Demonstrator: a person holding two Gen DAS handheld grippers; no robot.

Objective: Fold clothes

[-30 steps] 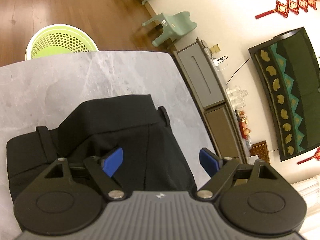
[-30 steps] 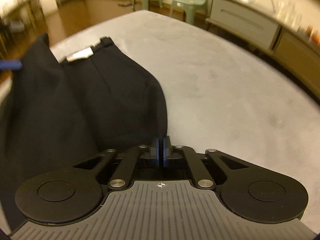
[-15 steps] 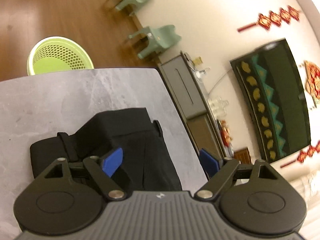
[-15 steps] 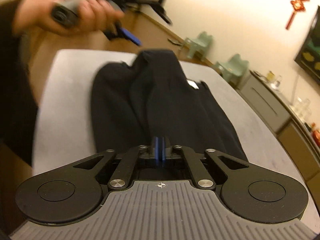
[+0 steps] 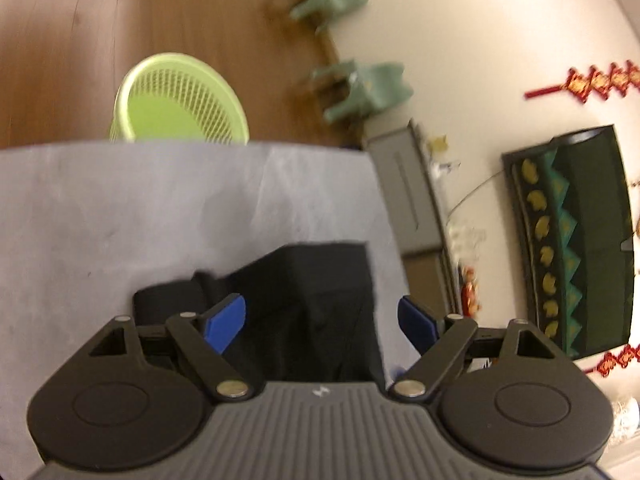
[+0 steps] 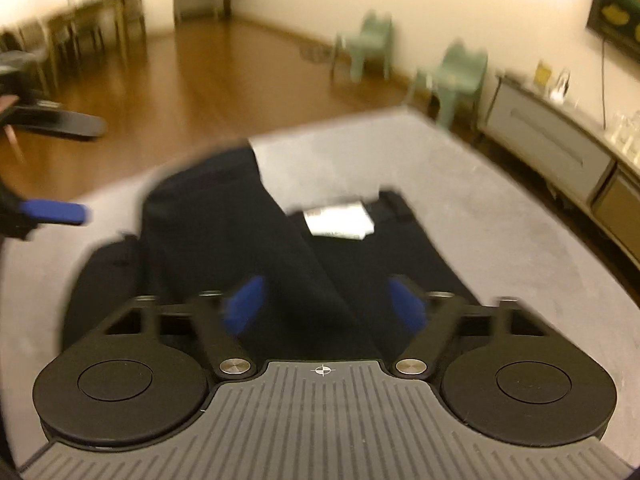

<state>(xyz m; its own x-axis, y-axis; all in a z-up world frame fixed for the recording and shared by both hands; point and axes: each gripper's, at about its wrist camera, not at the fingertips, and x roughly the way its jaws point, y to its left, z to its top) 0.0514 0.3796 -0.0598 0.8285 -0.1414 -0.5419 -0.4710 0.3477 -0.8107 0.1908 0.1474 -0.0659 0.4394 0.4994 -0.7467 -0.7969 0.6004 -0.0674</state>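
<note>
Black trousers (image 6: pixel 248 240) lie folded on the grey table (image 6: pixel 500 216), with a white label (image 6: pixel 340 222) showing near the waistband. My right gripper (image 6: pixel 324 306) hovers open just above them, nothing between its blue pads. In the left wrist view the same trousers (image 5: pixel 312 304) sit under my left gripper (image 5: pixel 320 320), which is open and empty above the cloth. The left gripper's blue fingertip (image 6: pixel 56 212) shows at the left edge of the right wrist view. Both views are motion-blurred.
A lime mesh basket (image 5: pixel 176 100) stands on the wooden floor beyond the table's far edge. Two green chairs (image 6: pixel 460 76) and a grey sideboard (image 6: pixel 552 148) line the wall. Bare grey table surface (image 5: pixel 120 216) stretches left of the trousers.
My right gripper was shut on the trouser cloth and is open now, the cloth released onto the pile. The left gripper stayed open and drew back and upward.
</note>
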